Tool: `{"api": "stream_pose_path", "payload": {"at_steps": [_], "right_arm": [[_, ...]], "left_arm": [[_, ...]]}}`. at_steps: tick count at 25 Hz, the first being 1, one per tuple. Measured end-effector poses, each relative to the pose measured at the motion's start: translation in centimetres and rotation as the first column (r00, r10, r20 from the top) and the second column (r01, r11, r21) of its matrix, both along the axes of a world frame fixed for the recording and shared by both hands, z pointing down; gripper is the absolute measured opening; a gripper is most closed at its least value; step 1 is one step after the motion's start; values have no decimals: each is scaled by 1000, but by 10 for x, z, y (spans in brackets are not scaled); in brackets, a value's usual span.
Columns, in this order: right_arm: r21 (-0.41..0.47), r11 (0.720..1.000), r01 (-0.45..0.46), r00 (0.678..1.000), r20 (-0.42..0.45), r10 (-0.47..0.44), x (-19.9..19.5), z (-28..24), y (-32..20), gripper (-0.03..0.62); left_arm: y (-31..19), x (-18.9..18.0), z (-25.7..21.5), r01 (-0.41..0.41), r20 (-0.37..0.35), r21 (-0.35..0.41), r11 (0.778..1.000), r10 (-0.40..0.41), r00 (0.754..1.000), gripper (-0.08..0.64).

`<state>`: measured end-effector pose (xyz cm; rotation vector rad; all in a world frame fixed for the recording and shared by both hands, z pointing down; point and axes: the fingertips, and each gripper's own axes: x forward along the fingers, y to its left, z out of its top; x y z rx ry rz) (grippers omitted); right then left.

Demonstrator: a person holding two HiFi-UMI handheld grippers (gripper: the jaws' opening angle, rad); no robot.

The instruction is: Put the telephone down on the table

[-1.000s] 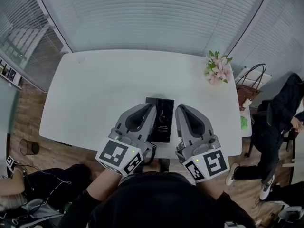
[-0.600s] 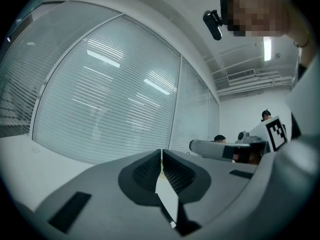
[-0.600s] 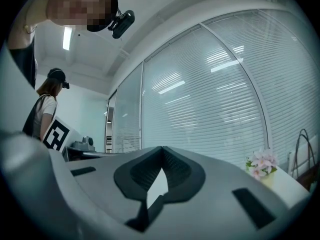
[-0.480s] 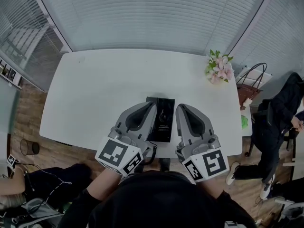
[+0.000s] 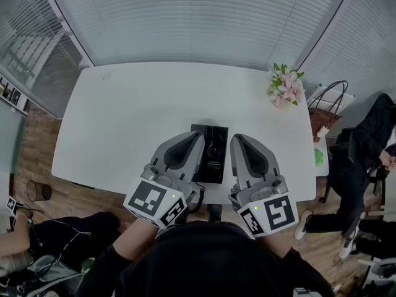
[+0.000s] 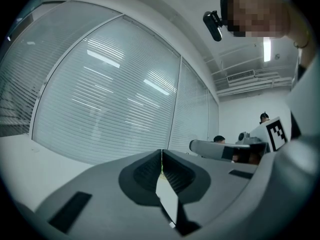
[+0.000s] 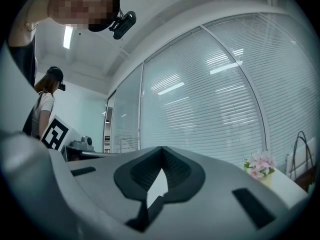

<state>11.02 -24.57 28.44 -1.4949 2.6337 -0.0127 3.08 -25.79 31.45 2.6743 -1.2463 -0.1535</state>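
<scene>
A black telephone (image 5: 211, 153) lies flat on the white table (image 5: 136, 122), close to its near edge. My left gripper (image 5: 195, 136) hovers just left of the phone and partly covers its left side. My right gripper (image 5: 237, 140) hovers just right of it. Both point level, away from me, toward the blinds. In the left gripper view the jaws (image 6: 161, 151) meet at the tips with nothing between them. In the right gripper view the jaws (image 7: 162, 148) are likewise shut and empty. Neither gripper view shows the phone.
A small vase of pink flowers (image 5: 283, 90) stands at the table's far right corner. A handbag (image 5: 326, 113) and a seated person (image 5: 365, 153) are to the right of the table. Window blinds (image 5: 198, 17) run behind the table. A wastebasket (image 5: 38, 192) stands on the floor at left.
</scene>
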Motion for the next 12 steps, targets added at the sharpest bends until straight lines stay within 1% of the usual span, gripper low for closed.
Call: {"api": "stream_pose_path", "payload": {"at_steps": [8, 12], "right_arm": [[-4, 1000, -4, 1000, -2, 4, -2, 0, -1, 5], [-3, 1000, -4, 1000, -1, 4, -1, -1, 0, 5]], "left_arm": [[-2, -4, 1, 3, -9, -12, 1000, -3, 1000, 15], [-1, -3, 0, 4, -2, -9, 1000, -4, 1000, 15]]}}
